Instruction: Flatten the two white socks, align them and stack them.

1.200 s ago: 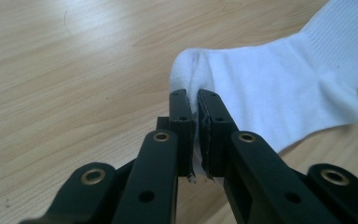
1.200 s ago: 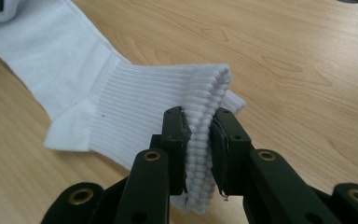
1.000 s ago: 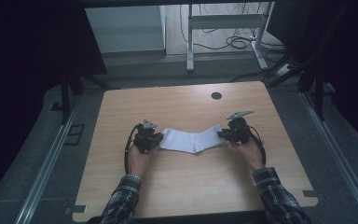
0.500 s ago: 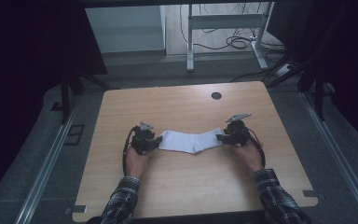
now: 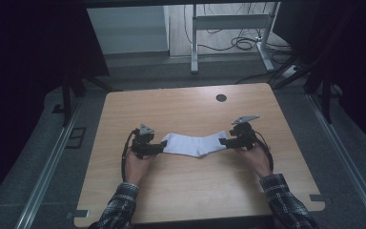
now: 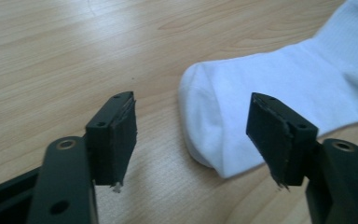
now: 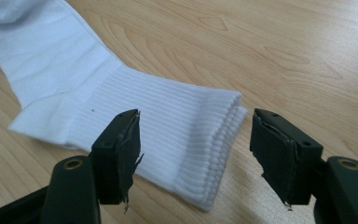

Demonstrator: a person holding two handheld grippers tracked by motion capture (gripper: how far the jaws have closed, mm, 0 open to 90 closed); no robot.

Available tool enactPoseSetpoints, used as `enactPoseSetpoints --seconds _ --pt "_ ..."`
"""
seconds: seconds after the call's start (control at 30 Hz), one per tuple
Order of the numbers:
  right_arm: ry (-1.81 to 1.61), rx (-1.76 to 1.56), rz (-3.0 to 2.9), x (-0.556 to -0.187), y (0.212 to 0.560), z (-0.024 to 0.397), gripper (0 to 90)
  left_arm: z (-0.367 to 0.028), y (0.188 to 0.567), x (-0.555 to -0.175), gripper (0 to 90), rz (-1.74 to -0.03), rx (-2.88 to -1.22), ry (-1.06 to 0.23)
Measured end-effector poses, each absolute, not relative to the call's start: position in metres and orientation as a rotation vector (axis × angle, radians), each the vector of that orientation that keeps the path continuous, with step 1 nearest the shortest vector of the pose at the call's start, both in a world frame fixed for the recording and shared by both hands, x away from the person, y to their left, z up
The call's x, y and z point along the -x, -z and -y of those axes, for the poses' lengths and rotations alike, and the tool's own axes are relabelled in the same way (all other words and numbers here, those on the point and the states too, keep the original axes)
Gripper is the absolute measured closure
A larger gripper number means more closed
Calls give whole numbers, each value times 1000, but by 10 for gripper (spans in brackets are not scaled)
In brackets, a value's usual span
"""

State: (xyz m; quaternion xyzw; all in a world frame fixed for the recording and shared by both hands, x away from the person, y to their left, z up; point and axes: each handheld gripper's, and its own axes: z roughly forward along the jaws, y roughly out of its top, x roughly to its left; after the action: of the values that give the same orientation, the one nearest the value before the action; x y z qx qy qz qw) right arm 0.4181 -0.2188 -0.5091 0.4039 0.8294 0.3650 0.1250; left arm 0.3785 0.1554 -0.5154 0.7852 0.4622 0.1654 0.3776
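Observation:
A white sock lies flat on the wooden table, stretched left to right. My left gripper is at its toe end; its jaws have just been opening and stand apart, the toe lying between them untouched. My right gripper is at the ribbed cuff; its jaws have also just been opening, and the cuff lies loose on the table between the pads.
A round cable hole sits near the table's far edge. Beyond the table stand a metal frame and loose cables on the floor. Dark rails run along both sides of the table.
Both grippers have let go of the sock ends, and the sock now lies flat on the table. The hands have stayed about where they were.

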Motion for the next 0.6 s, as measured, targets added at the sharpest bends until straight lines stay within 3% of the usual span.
enactPoseSetpoints --seconds 0.6 --pt "-1084 -1119 -2447 -392 484 221 215 -159 496 -346 140 -1118 -2038 -391"
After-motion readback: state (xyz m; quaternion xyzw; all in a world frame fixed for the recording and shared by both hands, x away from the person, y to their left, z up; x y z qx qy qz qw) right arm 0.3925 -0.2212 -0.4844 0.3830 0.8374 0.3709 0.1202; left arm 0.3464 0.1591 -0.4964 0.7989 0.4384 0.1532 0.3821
